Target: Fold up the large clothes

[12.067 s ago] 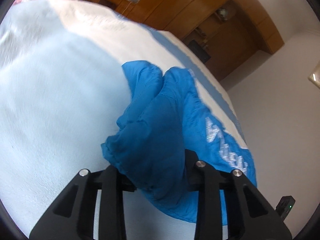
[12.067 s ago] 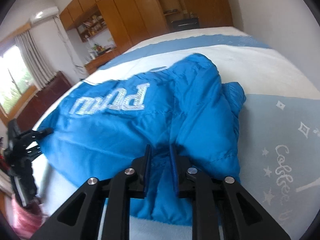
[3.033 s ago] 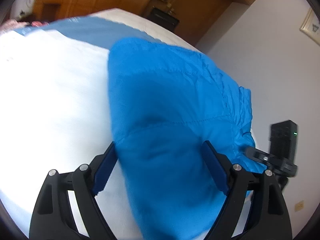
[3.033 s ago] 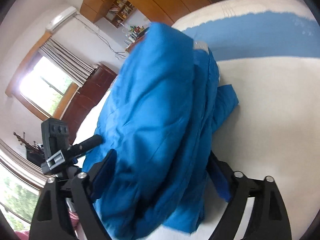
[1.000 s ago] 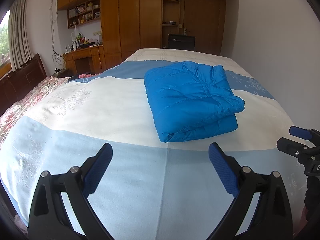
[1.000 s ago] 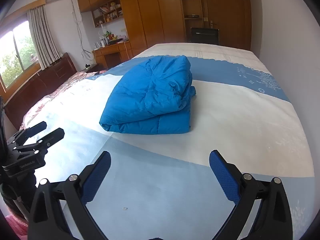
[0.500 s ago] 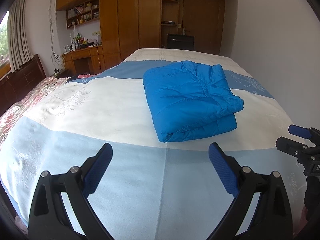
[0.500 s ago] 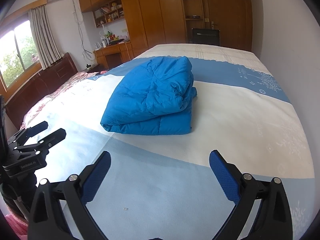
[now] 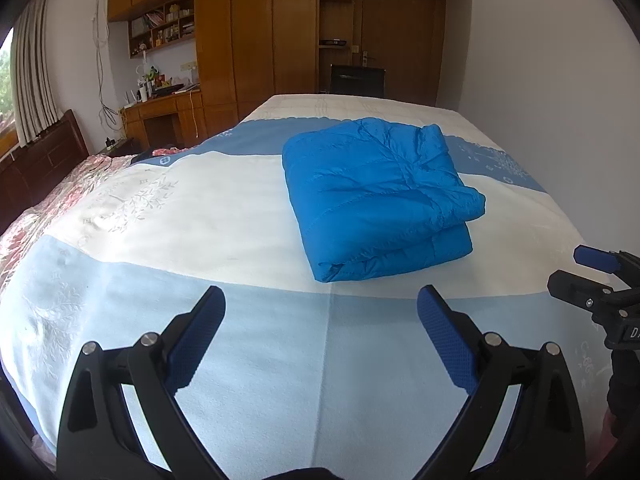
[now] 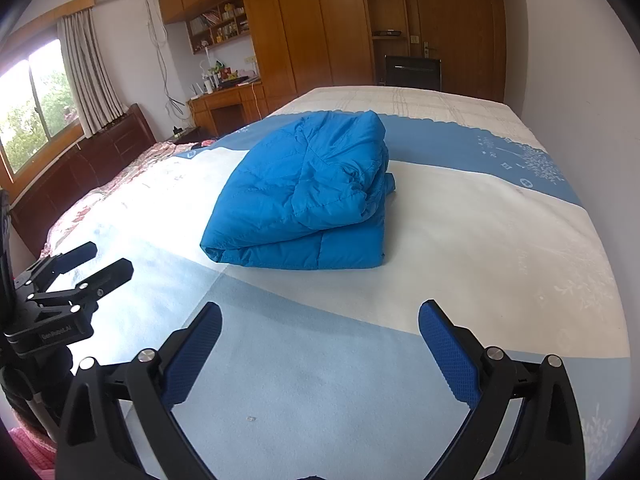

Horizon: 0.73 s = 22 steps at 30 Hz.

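Both grippers, left gripper and right gripper, have withdrawn agape from folded jacket

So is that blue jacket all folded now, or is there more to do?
It looks done: the blue puffer jacket lies in a compact, layered bundle on the bed. Nothing is in hand; the left gripper and right gripper both hover short of it, jaws wide open and empty. No other loose clothing shows on the bedspread, so nothing obvious remains.
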Tool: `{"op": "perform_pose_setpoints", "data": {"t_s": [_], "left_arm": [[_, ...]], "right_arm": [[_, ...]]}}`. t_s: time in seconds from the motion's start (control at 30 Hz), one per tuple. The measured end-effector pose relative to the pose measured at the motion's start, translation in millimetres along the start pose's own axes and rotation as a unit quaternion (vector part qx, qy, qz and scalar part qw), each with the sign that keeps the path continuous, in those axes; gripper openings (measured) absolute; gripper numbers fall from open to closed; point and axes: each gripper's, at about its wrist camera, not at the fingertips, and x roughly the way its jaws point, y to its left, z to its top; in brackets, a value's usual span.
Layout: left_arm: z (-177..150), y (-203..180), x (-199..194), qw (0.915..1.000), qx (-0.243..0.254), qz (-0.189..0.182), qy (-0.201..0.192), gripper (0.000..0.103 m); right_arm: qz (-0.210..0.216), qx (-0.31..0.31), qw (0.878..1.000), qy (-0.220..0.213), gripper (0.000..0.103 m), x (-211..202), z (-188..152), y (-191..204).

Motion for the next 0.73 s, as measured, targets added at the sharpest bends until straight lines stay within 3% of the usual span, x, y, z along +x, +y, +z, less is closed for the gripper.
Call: {"op": "perform_pose_setpoints", "data": {"t_s": [0.73], "left_arm": [[0.3, 4.0, 1.8, 1.0000, -0.003, -0.001, 0.004, 0.096]], "right_arm": [[0.000, 0.005, 1.000, 0.006, 0.099, 4.4, 0.4, -4.8]]}}
